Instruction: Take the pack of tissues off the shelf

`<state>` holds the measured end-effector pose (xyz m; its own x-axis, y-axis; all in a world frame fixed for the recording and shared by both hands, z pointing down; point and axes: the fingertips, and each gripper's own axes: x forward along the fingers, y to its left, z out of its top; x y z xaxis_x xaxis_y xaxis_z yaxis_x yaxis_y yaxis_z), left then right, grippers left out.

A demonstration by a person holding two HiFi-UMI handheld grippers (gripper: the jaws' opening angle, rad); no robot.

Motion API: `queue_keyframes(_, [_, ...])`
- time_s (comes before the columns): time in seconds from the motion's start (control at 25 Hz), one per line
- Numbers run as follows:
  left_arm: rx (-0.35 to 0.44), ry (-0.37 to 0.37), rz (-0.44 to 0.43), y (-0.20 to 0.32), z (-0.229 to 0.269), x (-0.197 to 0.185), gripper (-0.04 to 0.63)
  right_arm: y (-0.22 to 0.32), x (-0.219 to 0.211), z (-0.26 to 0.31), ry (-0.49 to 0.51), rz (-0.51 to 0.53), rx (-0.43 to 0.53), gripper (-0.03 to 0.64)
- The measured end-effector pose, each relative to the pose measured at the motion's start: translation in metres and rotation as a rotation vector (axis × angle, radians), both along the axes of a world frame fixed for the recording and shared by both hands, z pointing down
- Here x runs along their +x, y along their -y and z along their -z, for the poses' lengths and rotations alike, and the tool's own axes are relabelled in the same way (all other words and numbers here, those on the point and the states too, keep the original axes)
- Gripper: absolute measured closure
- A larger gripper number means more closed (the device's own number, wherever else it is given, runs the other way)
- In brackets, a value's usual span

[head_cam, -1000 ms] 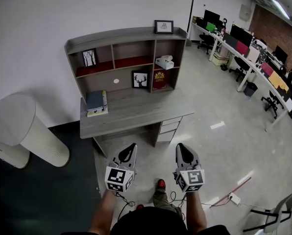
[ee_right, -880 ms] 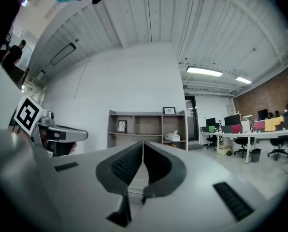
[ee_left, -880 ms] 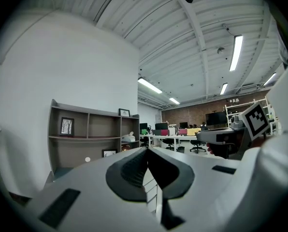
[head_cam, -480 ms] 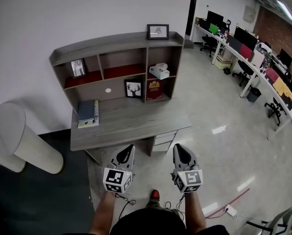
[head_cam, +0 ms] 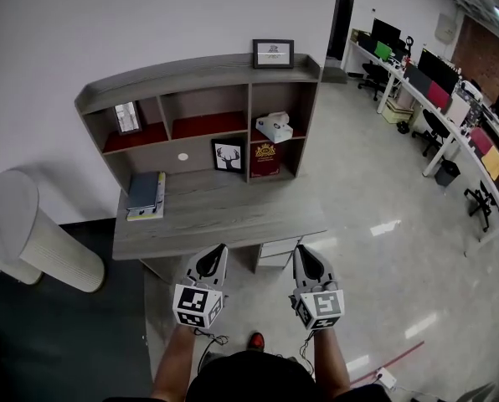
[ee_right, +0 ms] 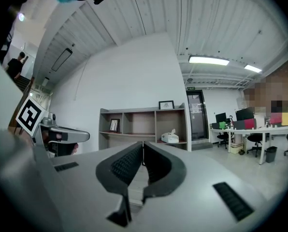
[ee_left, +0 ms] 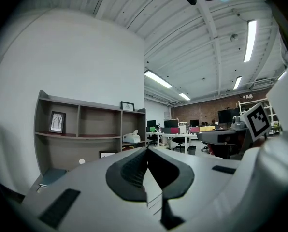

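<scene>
The white pack of tissues (head_cam: pixel 275 126) sits on the right-hand shelf of the grey desk hutch (head_cam: pixel 199 72); it also shows as a small white pack (ee_left: pixel 131 137) in the left gripper view and as the same pack (ee_right: pixel 170 137) in the right gripper view. Both grippers are held level, short of the desk's front edge, well away from the tissues. My left gripper (head_cam: pixel 215 253) has its jaws together with nothing between them. My right gripper (head_cam: pixel 303 254) is likewise shut and empty.
The grey desk (head_cam: pixel 224 216) carries a stack of books (head_cam: pixel 145 193) at its left, with drawers (head_cam: pixel 279 248) under its right side. Framed pictures (head_cam: pixel 228 155) and a red box (head_cam: pixel 264 159) stand in the hutch. A white ribbed cylinder (head_cam: pixel 40 237) stands at left. Office desks and chairs (head_cam: pixel 450 115) fill the right.
The desk and hutch have come closer and shifted left in the head view as the person walks towards them. Both grippers stay shut, side by side.
</scene>
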<state>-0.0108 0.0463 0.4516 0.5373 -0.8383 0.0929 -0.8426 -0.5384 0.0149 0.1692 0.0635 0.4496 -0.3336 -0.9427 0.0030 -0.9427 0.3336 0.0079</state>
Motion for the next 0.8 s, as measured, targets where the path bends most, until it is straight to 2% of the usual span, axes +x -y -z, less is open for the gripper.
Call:
queue_keyframes(0.4, [-0.012,0.009,0.045,0.041,-0.005,0.021,0.588,0.051,0.017,-0.006,0.014,0.054,-0.005,0.584])
queue_keyframes(0.8, [-0.03,0.026,0.021,0.105,-0.013,0.035,0.588,0.111,0.029,-0.019,0.035,0.042,-0.028,0.585])
